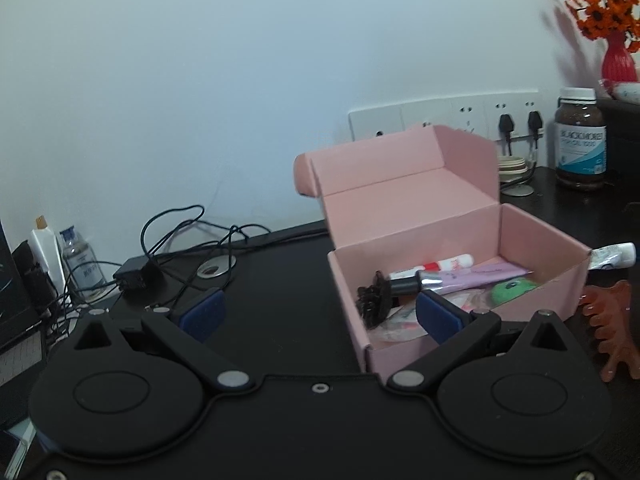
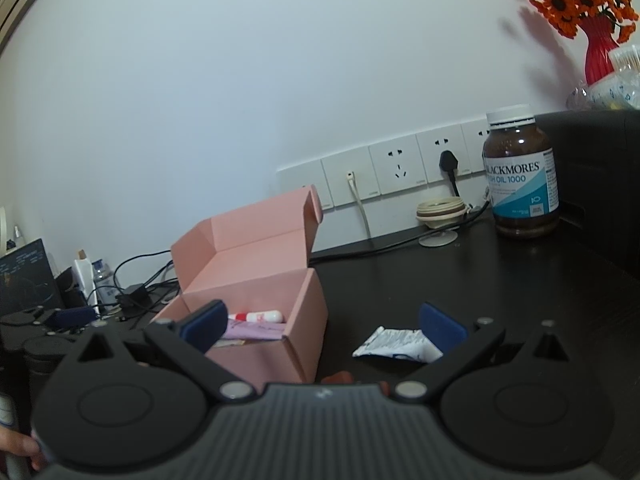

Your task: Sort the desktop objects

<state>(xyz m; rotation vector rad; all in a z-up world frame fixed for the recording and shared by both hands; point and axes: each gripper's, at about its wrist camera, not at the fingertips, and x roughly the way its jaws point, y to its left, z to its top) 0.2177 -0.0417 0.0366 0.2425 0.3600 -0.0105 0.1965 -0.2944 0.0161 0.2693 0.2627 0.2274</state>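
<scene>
The open pink cardboard box (image 1: 460,264), lid flap standing upright, sits on the dark surface (image 1: 272,304) and already holds a black bristled brush (image 1: 376,298), a lilac tube (image 1: 476,274), a red-and-white stick (image 1: 436,263) and a round green item (image 1: 510,290). Being light card, it would likely slide or tip if a jaw caught its wall or flap, and the left gripper (image 1: 318,312), jaws spread wide and holding nothing, has its right-hand pad over the near corner.

Still to sort, by my reading, are the orange plastic claw hair clip (image 1: 612,332) just beside the box's right wall and the crumpled white tube (image 2: 398,345) lying close by on the same side. The right gripper (image 2: 322,326) is also spread and empty, with the tube's end just at its right-hand pad. The tube is flat and soft, so a shallow pinch could slip off it; the clip's curved teeth could snag on the box rim.

The brown glass supplement bottle (image 2: 520,176) stands well apart at the back.

The clip is almost wholly hidden under the right gripper's body in its own view, and cut at the frame edge in the left view. The box floor beneath the brush is cluttered; the pale items there cannot be identified.
</scene>
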